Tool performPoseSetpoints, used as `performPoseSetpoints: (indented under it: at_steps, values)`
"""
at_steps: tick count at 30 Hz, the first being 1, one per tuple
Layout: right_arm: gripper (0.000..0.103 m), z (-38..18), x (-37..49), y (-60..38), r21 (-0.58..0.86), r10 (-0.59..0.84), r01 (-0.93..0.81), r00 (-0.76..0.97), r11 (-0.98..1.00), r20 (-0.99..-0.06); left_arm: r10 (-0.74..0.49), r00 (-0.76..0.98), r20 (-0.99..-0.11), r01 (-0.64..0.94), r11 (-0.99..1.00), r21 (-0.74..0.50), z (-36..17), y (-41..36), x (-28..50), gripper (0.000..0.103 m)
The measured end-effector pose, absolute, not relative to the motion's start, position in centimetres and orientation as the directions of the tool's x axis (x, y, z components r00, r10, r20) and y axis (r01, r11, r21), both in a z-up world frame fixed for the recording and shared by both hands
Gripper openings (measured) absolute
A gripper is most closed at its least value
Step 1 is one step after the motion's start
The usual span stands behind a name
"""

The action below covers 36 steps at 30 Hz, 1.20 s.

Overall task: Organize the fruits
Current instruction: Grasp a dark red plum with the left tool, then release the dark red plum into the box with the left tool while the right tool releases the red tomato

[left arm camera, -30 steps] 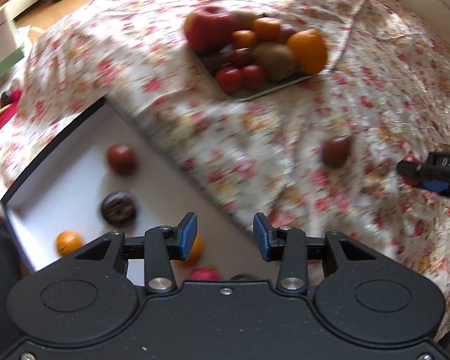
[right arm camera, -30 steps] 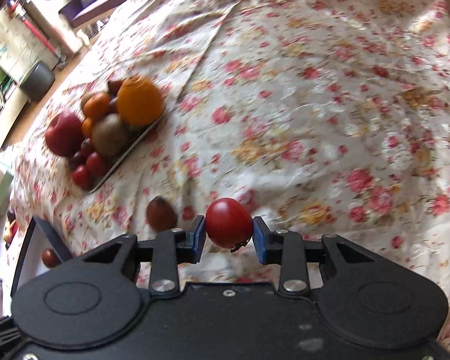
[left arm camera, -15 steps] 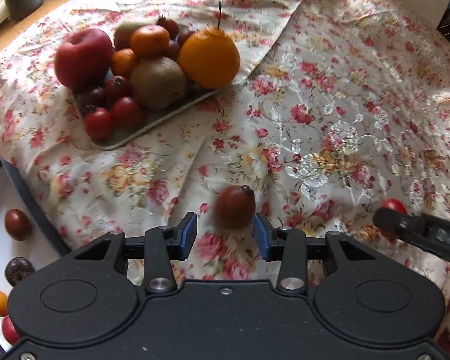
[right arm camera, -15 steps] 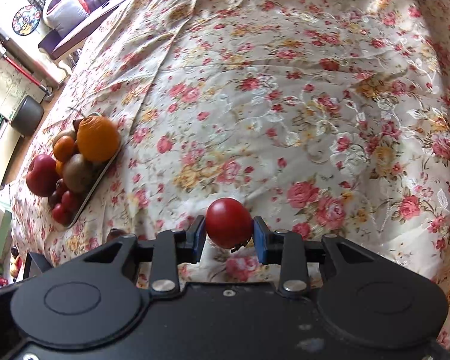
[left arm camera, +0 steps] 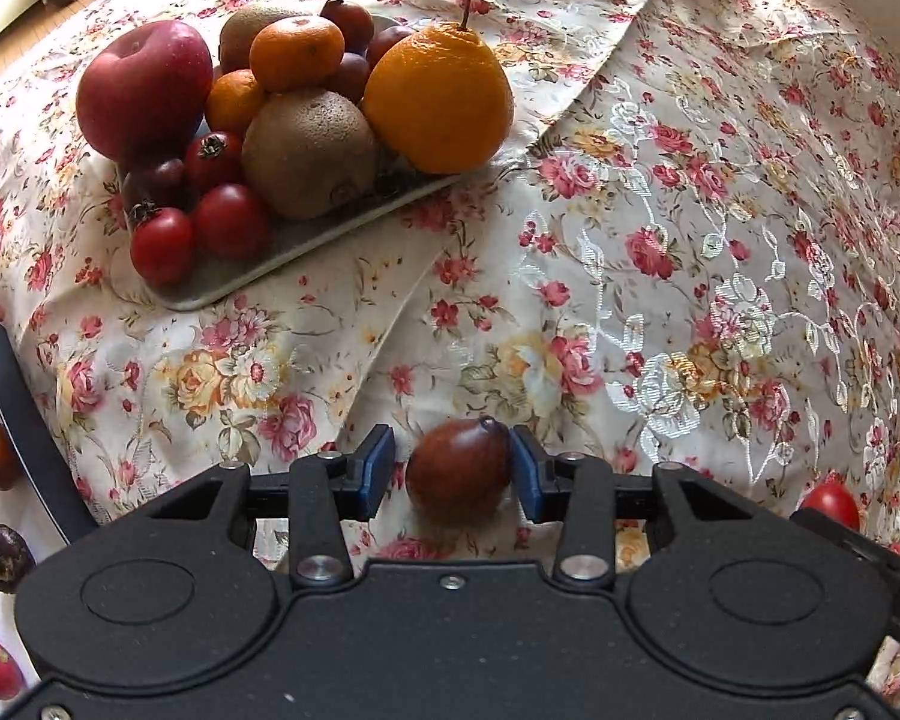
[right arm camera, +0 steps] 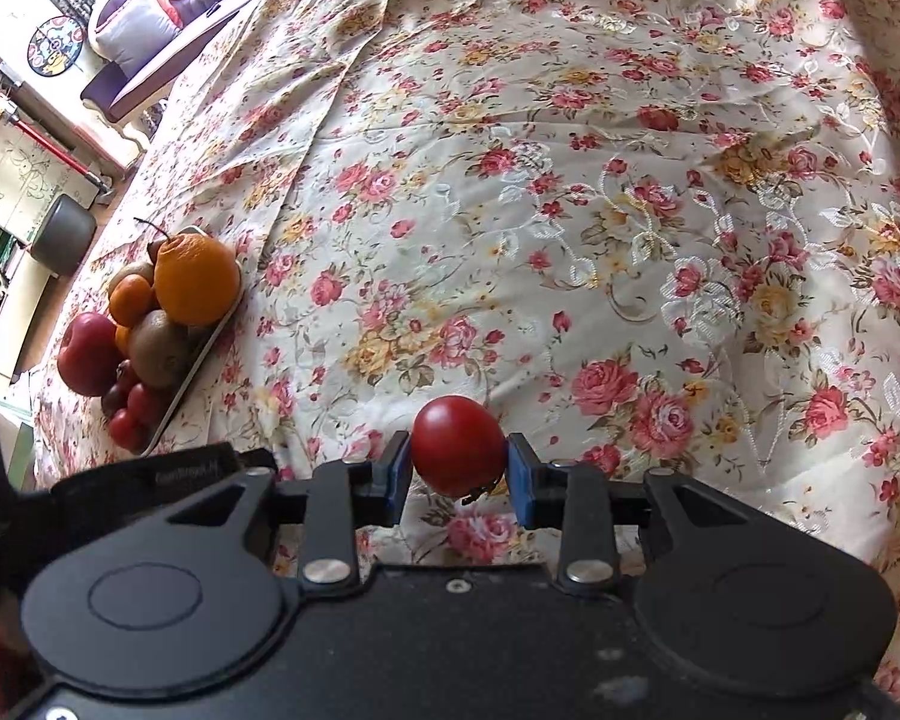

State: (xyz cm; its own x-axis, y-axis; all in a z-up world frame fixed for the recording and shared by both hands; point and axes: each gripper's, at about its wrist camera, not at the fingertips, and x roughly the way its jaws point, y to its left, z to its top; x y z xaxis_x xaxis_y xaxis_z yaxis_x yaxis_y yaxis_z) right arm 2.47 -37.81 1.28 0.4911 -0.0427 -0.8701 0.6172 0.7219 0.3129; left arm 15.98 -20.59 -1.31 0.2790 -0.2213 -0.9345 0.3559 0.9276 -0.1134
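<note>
Red tomato [right arm camera: 457, 445] between right fingers [right arm camera: 397, 468]

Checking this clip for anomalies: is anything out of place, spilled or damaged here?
One dark brown fruit lies loose on the floral cloth, apart from the piled tray, between the open left gripper pads. The cloth is creased. No spill or damage shows.
</note>
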Motion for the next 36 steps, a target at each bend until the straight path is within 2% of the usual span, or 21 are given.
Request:
performPoseSetpoints:
  at_steps: [4, 6, 12, 15, 25, 31, 36]
  values:
    - [0.035, 1.3, 2.6, -37.6, 0.313, -0.040, 0.612, 0.493, 0.726, -0.869, -0.221, 0.286, -0.932, 0.364, 0.925, -0.107, -1.3, -20.5, 15.5, 0.050]
    - [0.035, 1.3, 2.7, -37.4, 0.311, -0.039, 0.608, 0.491, 0.731, -0.870, -0.226, 0.295, -0.928, 0.369, 0.923, -0.108, -1.3, -20.6, 15.4, 0.044]
    - [0.035, 1.6, 2.8, -36.6, 0.316, -0.021, 0.581, 0.499, 0.750, -0.867, -0.256, 0.300, -0.919, 0.316, 0.936, -0.157, 0.1, -19.1, 15.6, 0.044]
    - [0.035, 2.0, 2.8, -35.7, 0.322, -0.009, 0.558, 0.509, 0.765, -0.860, -0.241, 0.323, -0.915, 0.295, 0.944, -0.145, 1.7, -17.4, 15.2, 0.044]
    - [0.035, 4.0, 3.3, -29.4, 0.318, 0.059, 0.415, 0.528, 0.853, -0.847, -0.149, 0.371, -0.916, 0.183, 0.979, -0.085, 5.6, -7.3, 12.3, 0.044]
    - [0.035, 4.2, 3.8, -24.4, 0.320, 0.136, 0.303, 0.499, 0.898, -0.856, -0.089, 0.379, -0.921, 0.069, 0.995, -0.068, 6.0, 0.5, 10.6, 0.044]
    - [0.035, 3.7, 4.4, -19.6, 0.300, 0.179, 0.214, 0.449, 0.930, -0.875, -0.016, 0.379, -0.925, -0.022, 0.999, -0.026, 5.7, 5.4, 12.2, 0.044]
